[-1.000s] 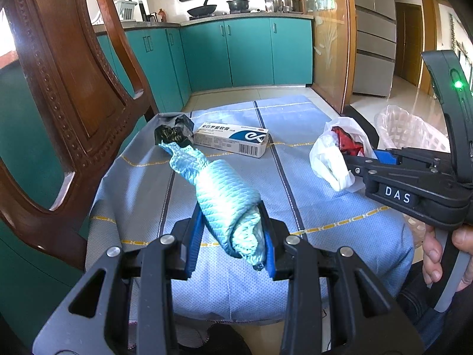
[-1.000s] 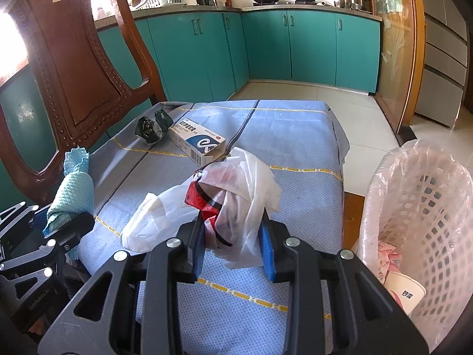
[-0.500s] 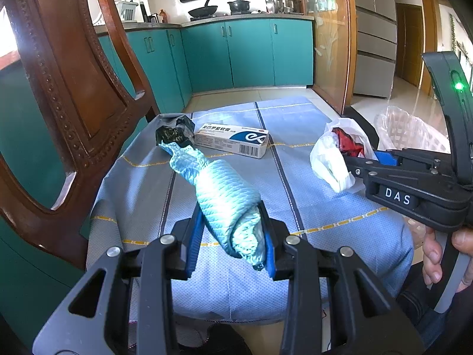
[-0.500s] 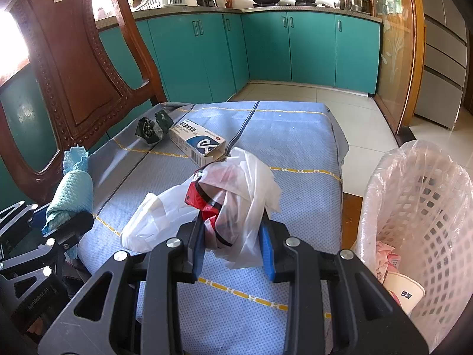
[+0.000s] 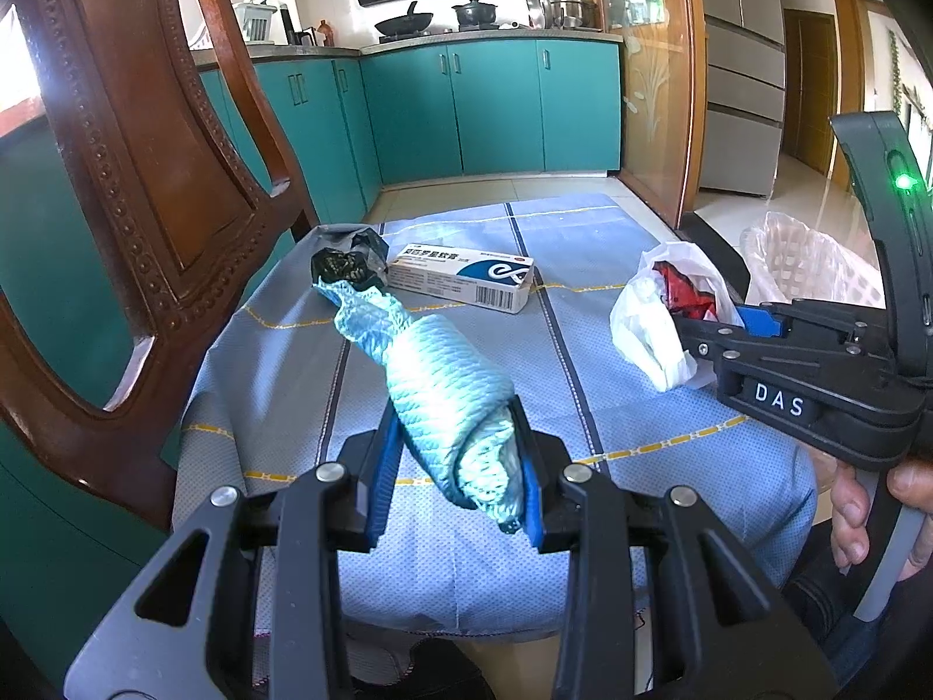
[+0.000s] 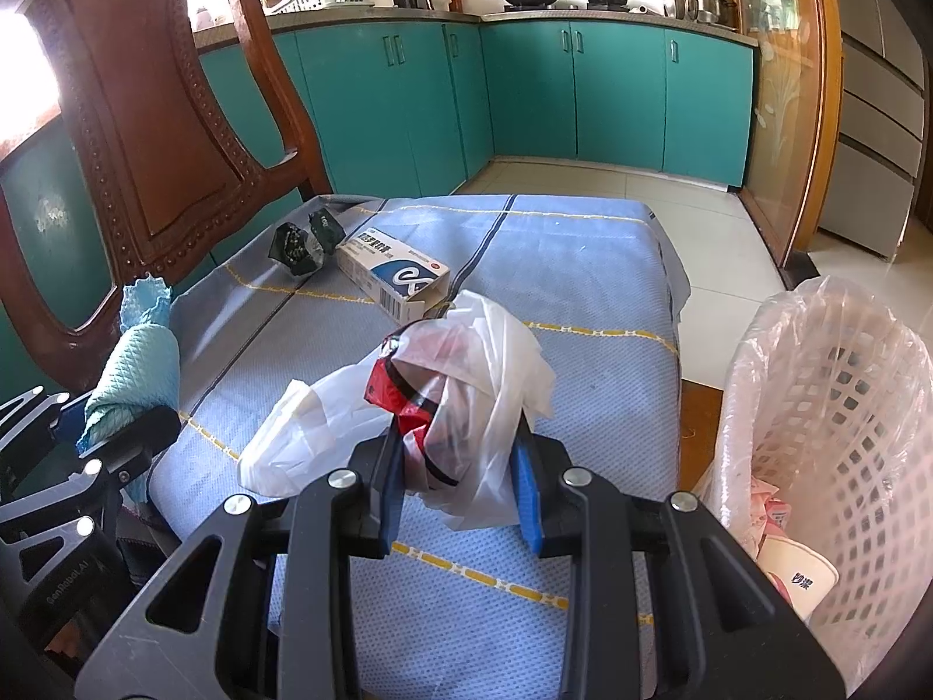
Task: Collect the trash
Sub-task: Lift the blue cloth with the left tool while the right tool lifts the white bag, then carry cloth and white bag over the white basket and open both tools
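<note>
My left gripper (image 5: 460,466) is shut on a rolled light-blue cloth (image 5: 431,385), held just above the blue-covered seat (image 5: 583,268); the same cloth (image 6: 137,373) shows at the left of the right wrist view. My right gripper (image 6: 460,478) is shut on a white plastic bag with a red wrapper inside (image 6: 449,385), also seen as the bag (image 5: 653,315) in the left wrist view. A white and blue medicine box (image 5: 460,277) and a crumpled black wrapper (image 5: 347,265) lie further back on the cloth. A white mesh basket lined with plastic (image 6: 839,420) stands on the floor to the right.
A carved wooden chair back (image 5: 146,186) rises along the left. Teal kitchen cabinets (image 6: 525,93) and tiled floor (image 6: 700,210) lie beyond. The basket holds a paper cup (image 6: 799,577) and pink scraps. A hand (image 5: 863,513) grips the right tool's handle.
</note>
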